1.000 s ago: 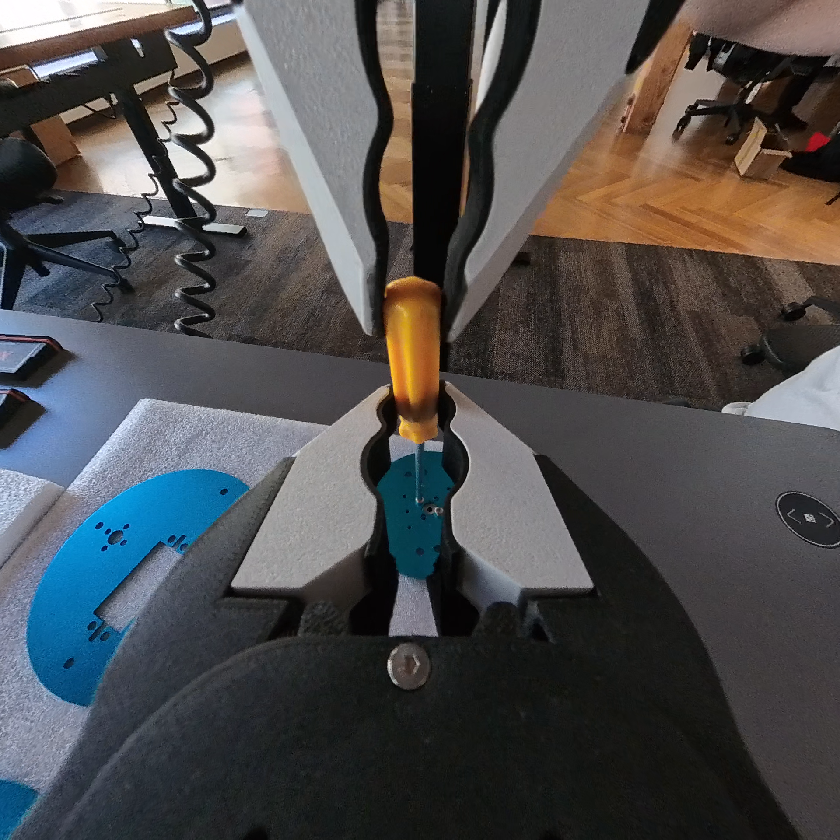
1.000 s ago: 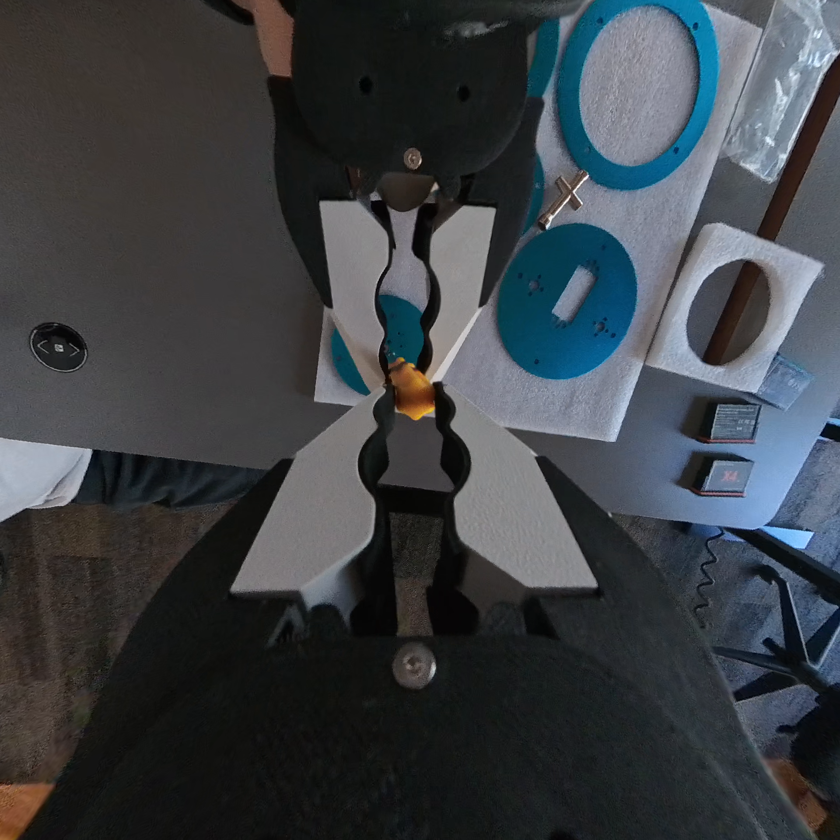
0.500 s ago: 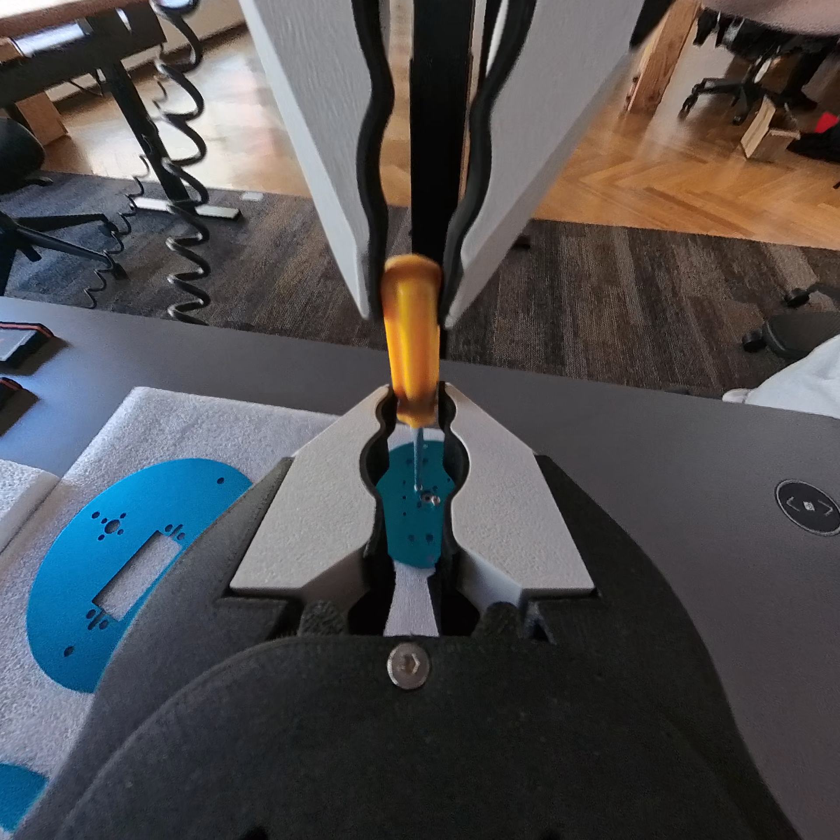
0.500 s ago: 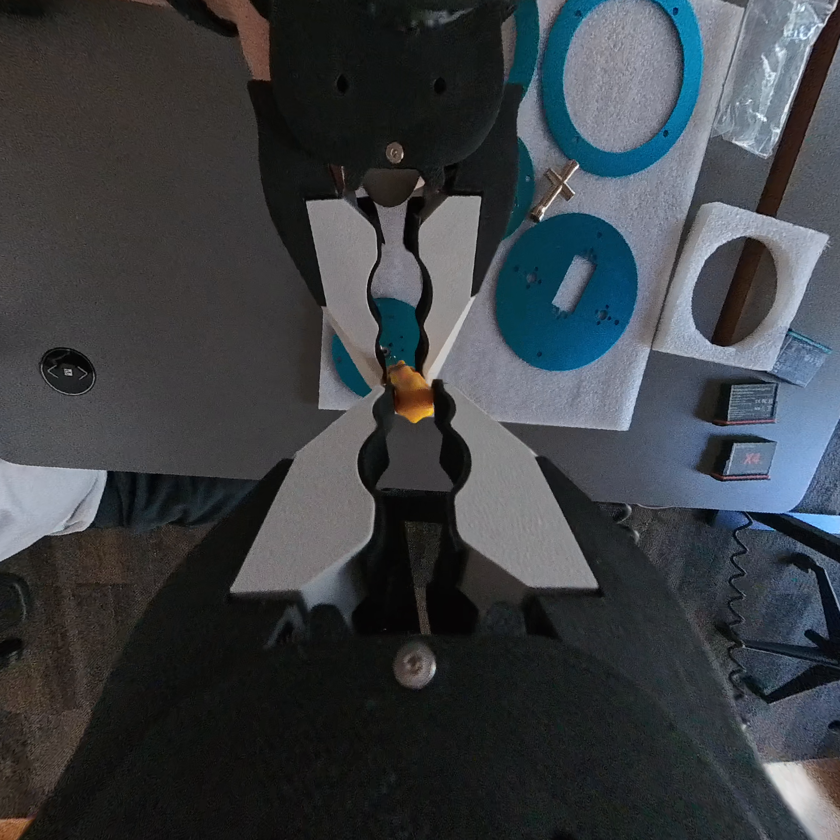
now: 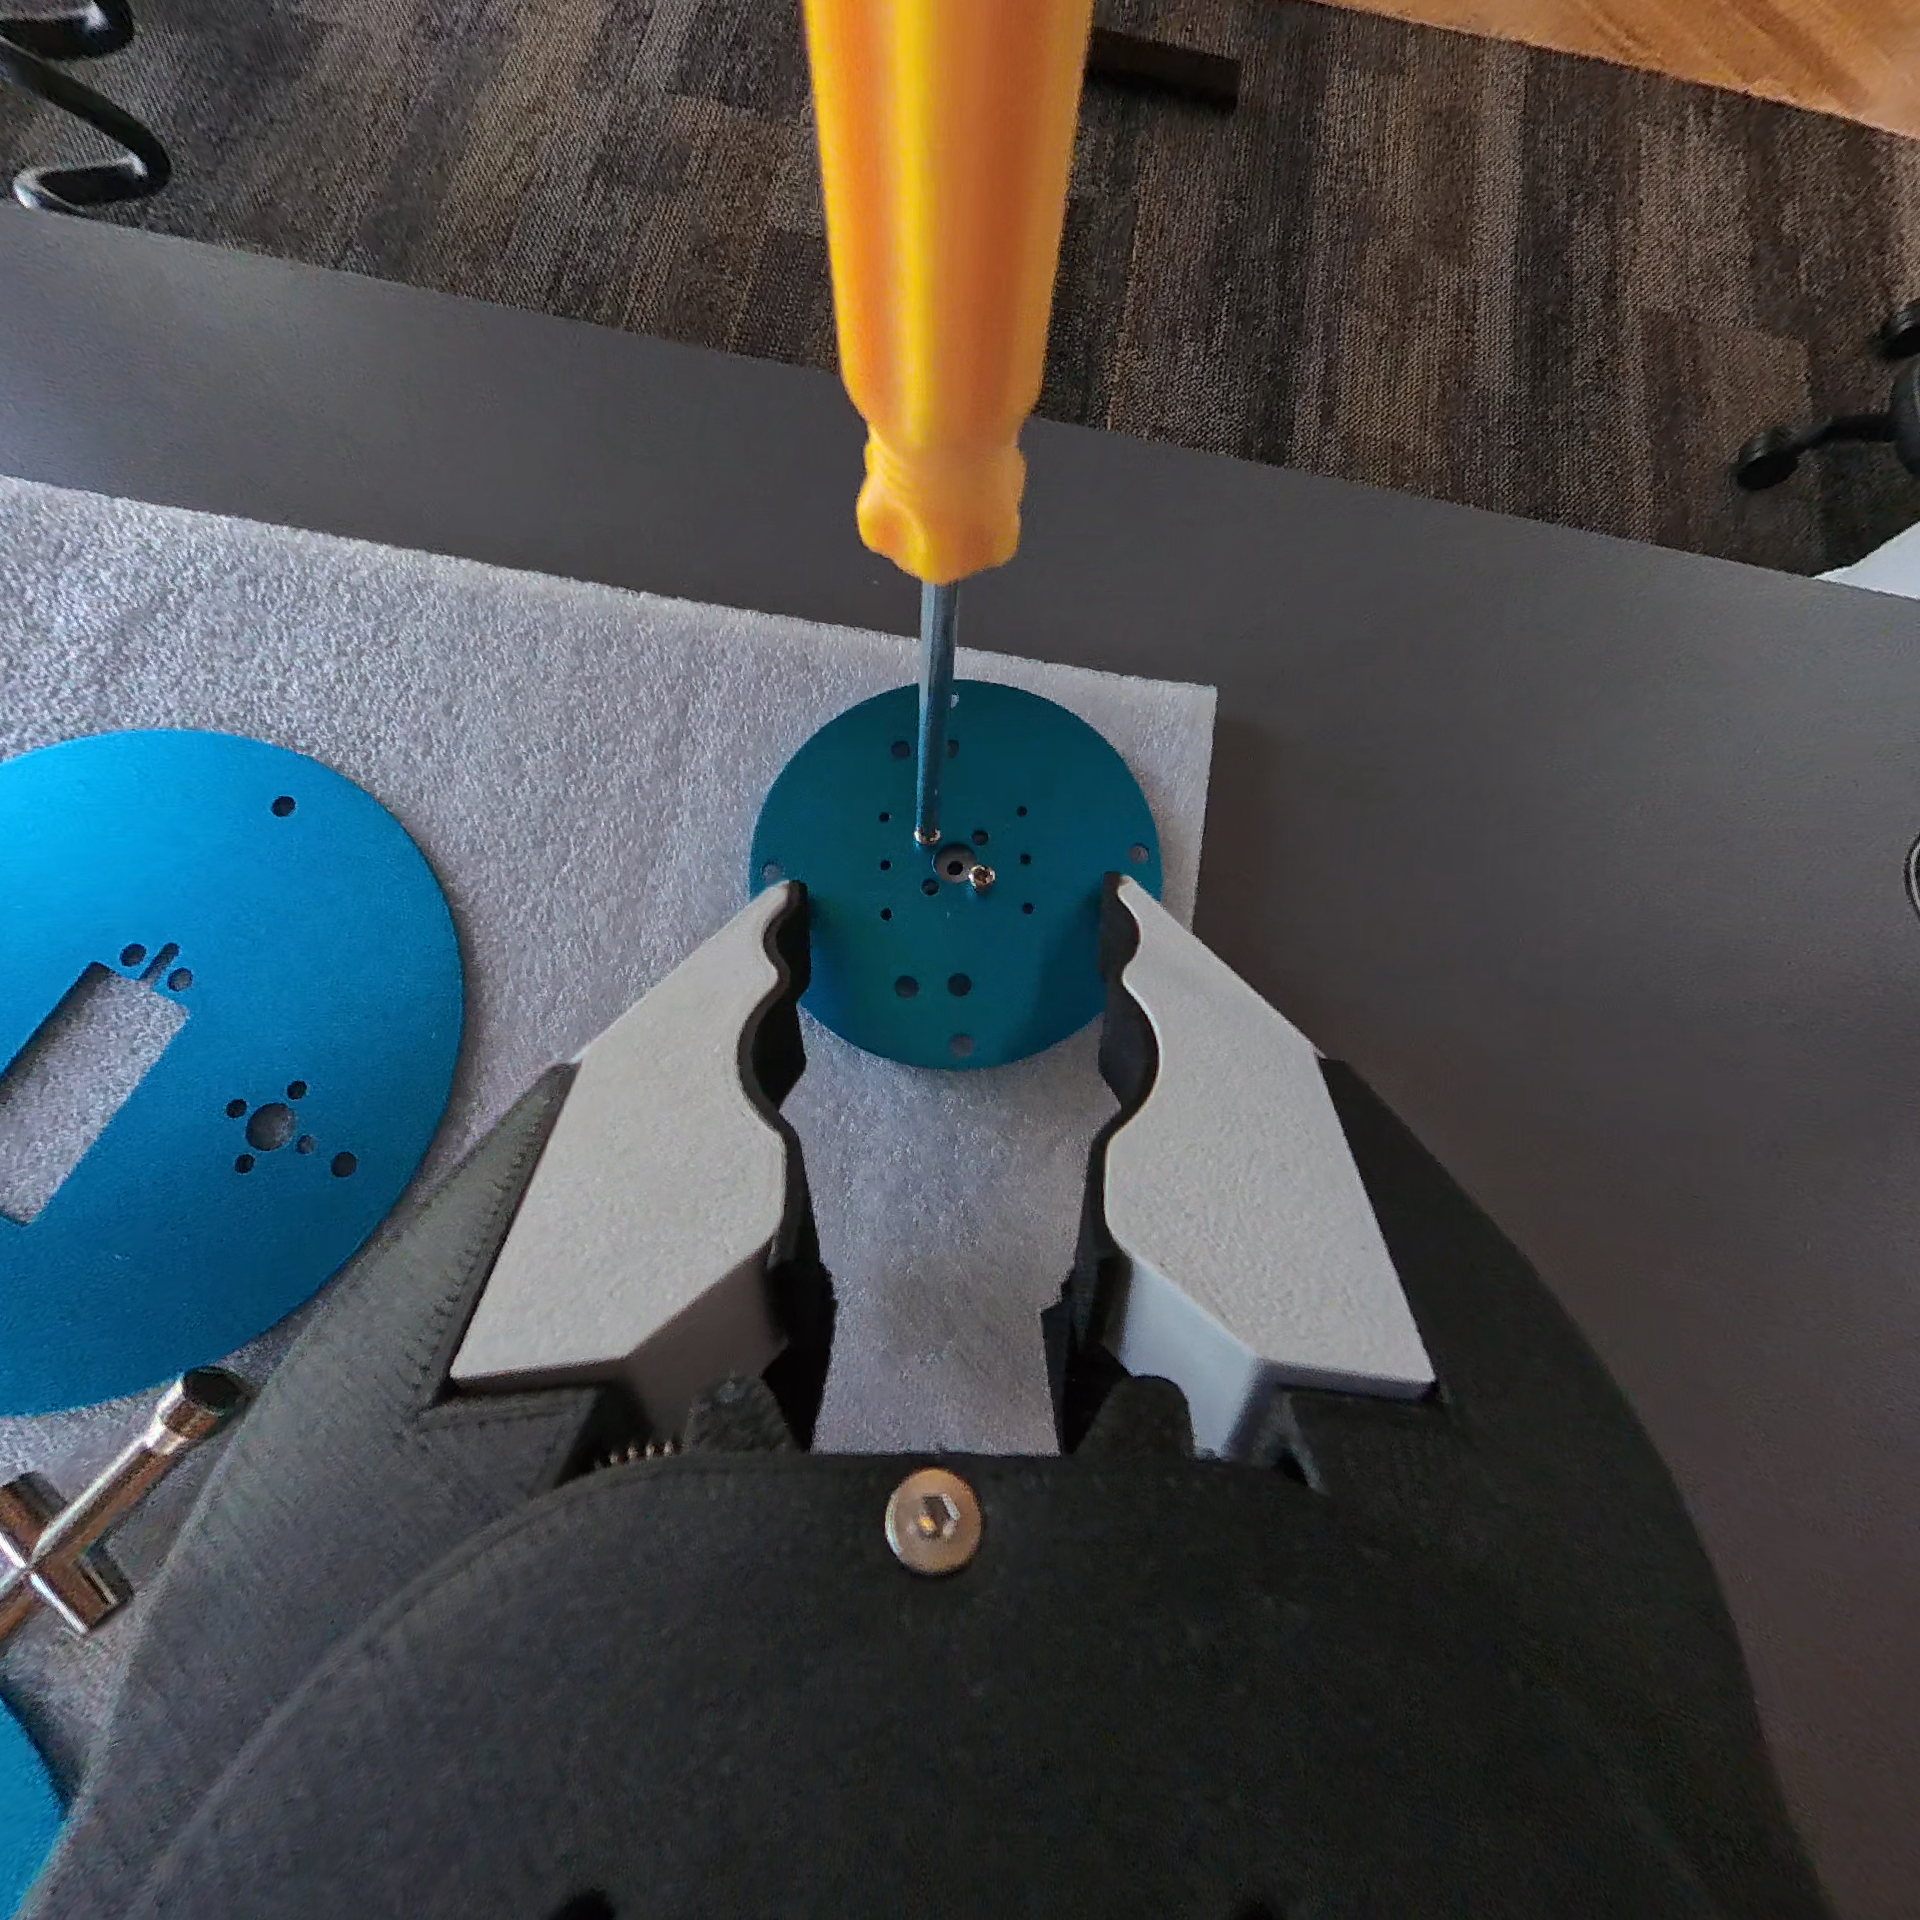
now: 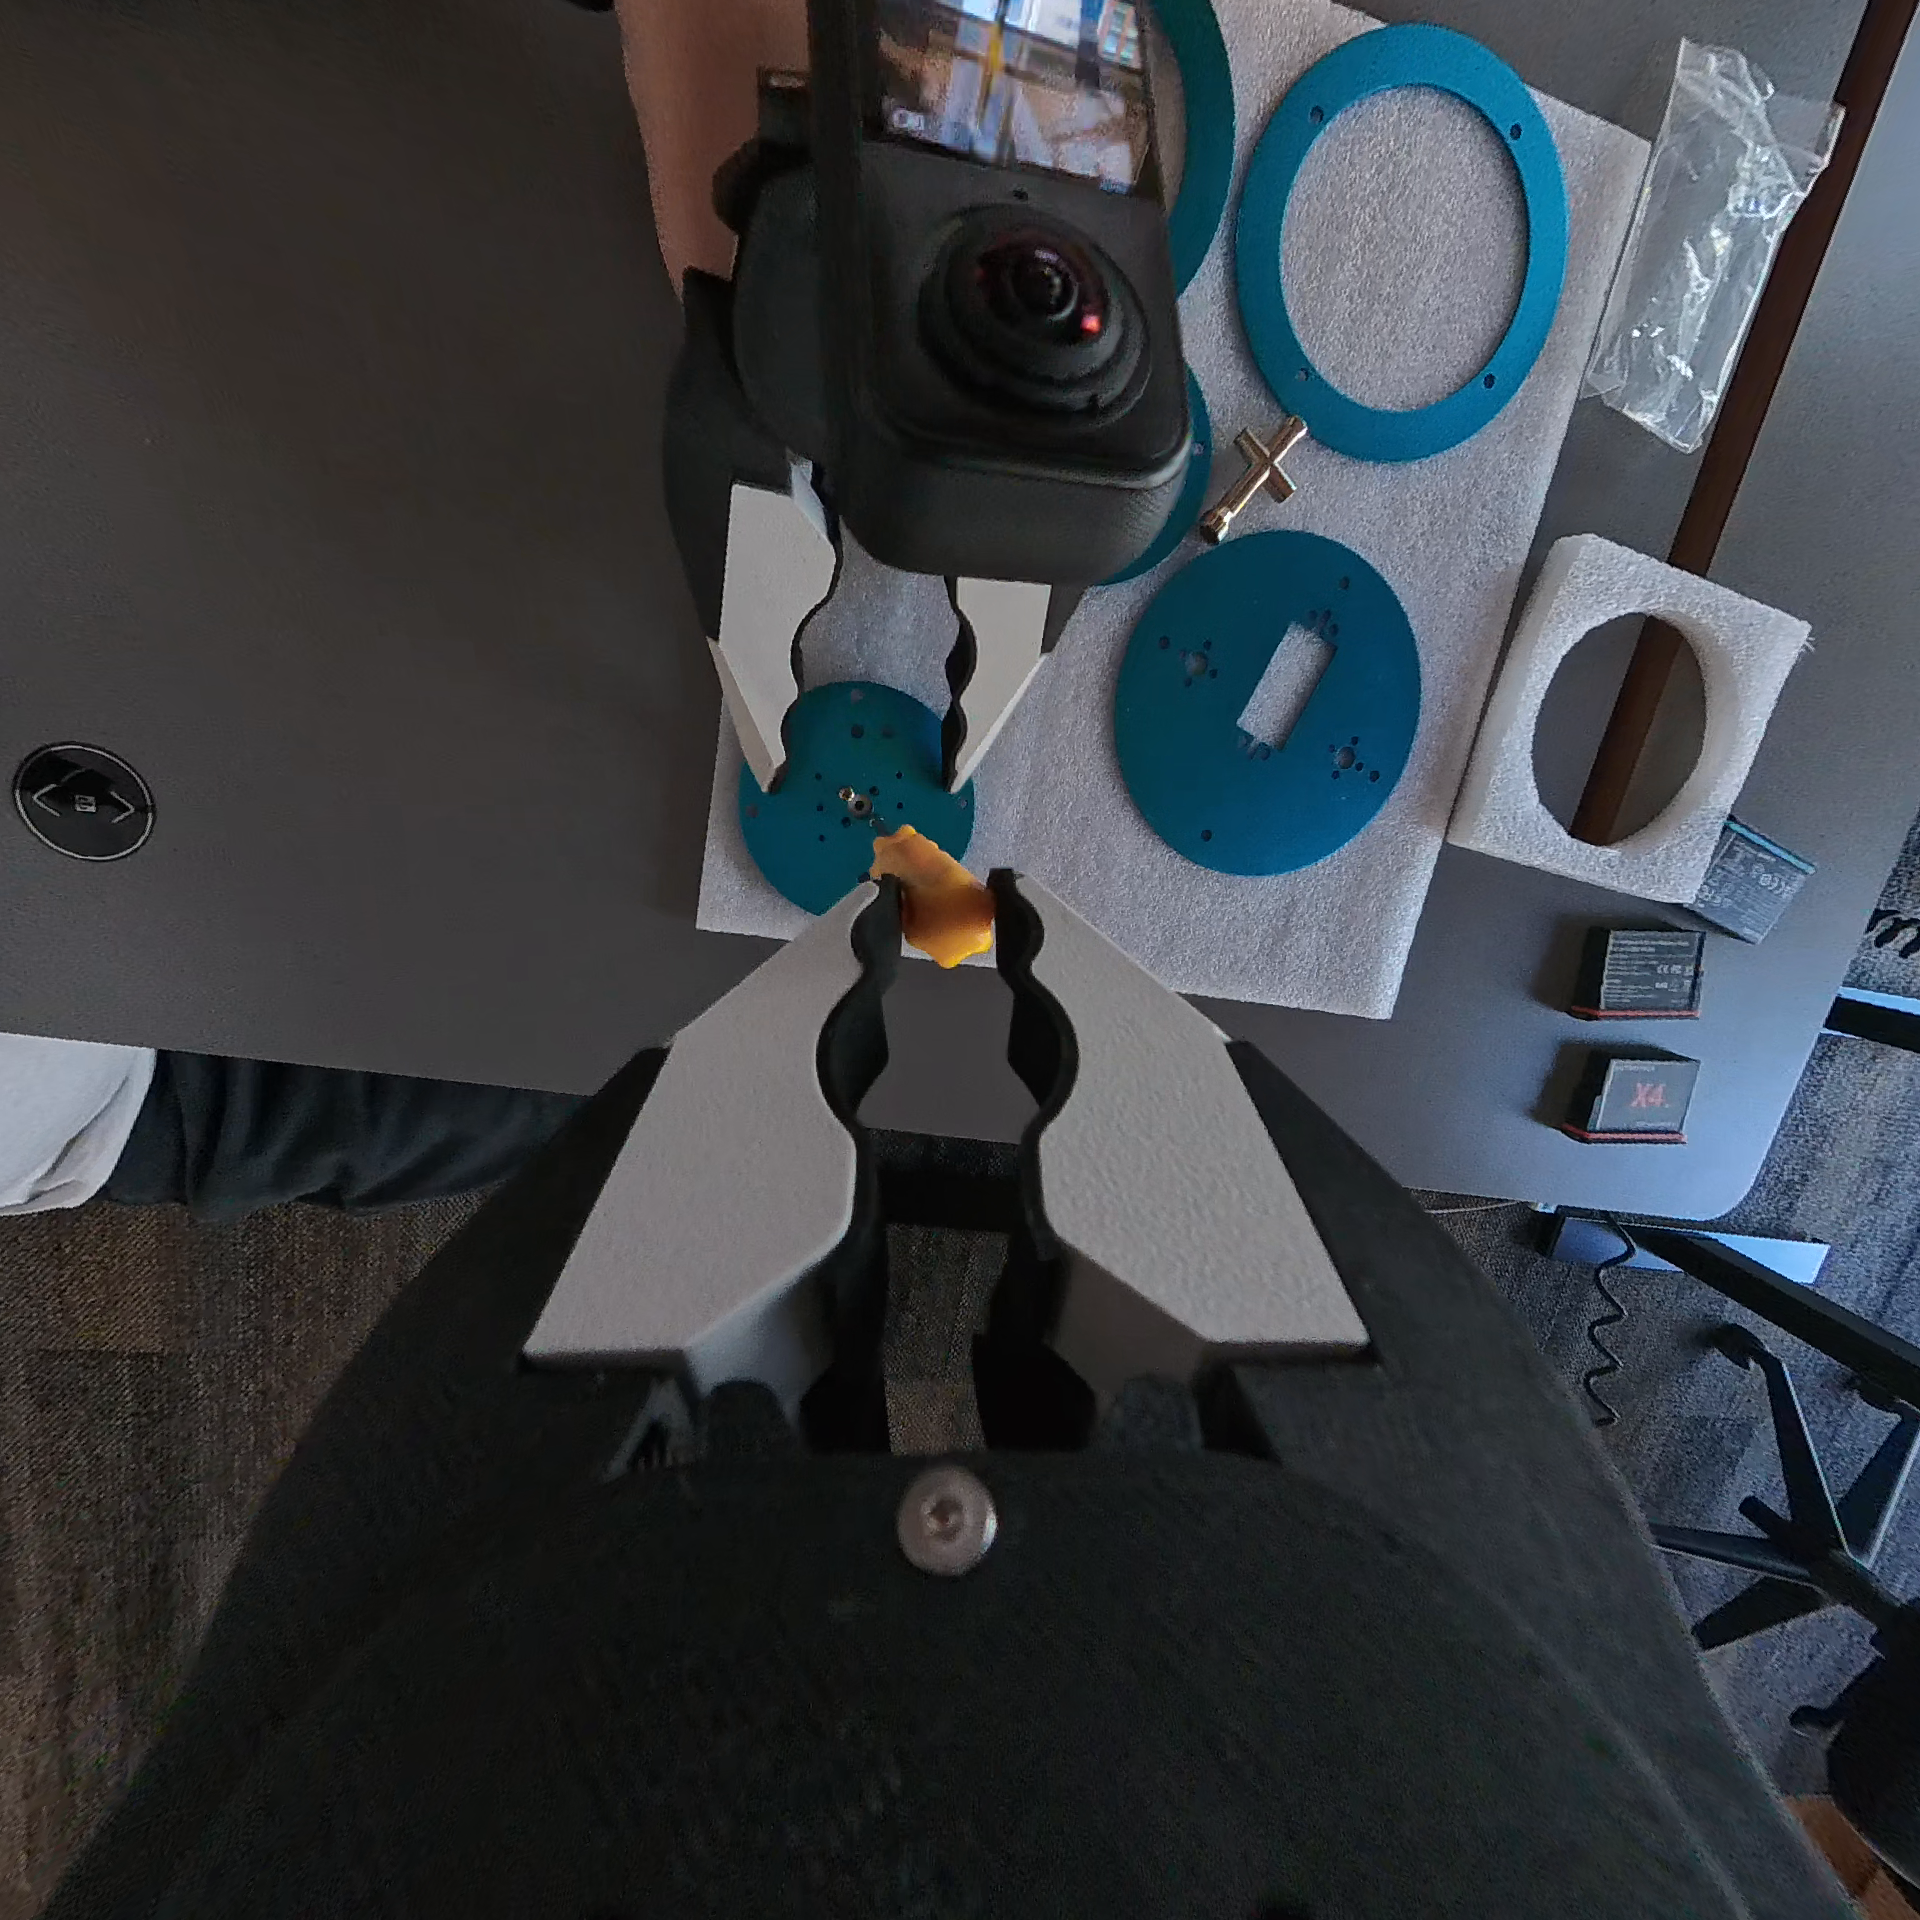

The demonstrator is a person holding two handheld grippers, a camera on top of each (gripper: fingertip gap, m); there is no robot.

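A small blue disc (image 5: 966,966) with many holes lies on the corner of a white foam sheet (image 5: 540,727). An orange-handled screwdriver (image 5: 940,260) stands upright on it, its tip on a small screw (image 5: 925,833). A second screw (image 5: 982,876) sits beside the centre hole. My left gripper (image 5: 953,899) is open, its fingertips over the disc's left and right edges. It also shows in the right wrist view (image 6: 860,777). My right gripper (image 6: 935,894) is shut on the top of the screwdriver's handle (image 6: 940,914), above the disc (image 6: 800,842).
On the foam lie a larger blue disc with a rectangular slot (image 6: 1268,707), a blue ring (image 6: 1403,239) and a metal cross wrench (image 6: 1257,478). To the right are a foam block with a round hole (image 6: 1631,717), small black boxes (image 6: 1642,971) and a plastic bag (image 6: 1714,229). The dark table's edge (image 5: 623,343) is just beyond the disc. My hands' fingertips stand some 12 centimeters from each other.
My left gripper has let go of the screwdriver's lower handle, opened, and dropped down around the small disc. My right gripper still holds the handle top.
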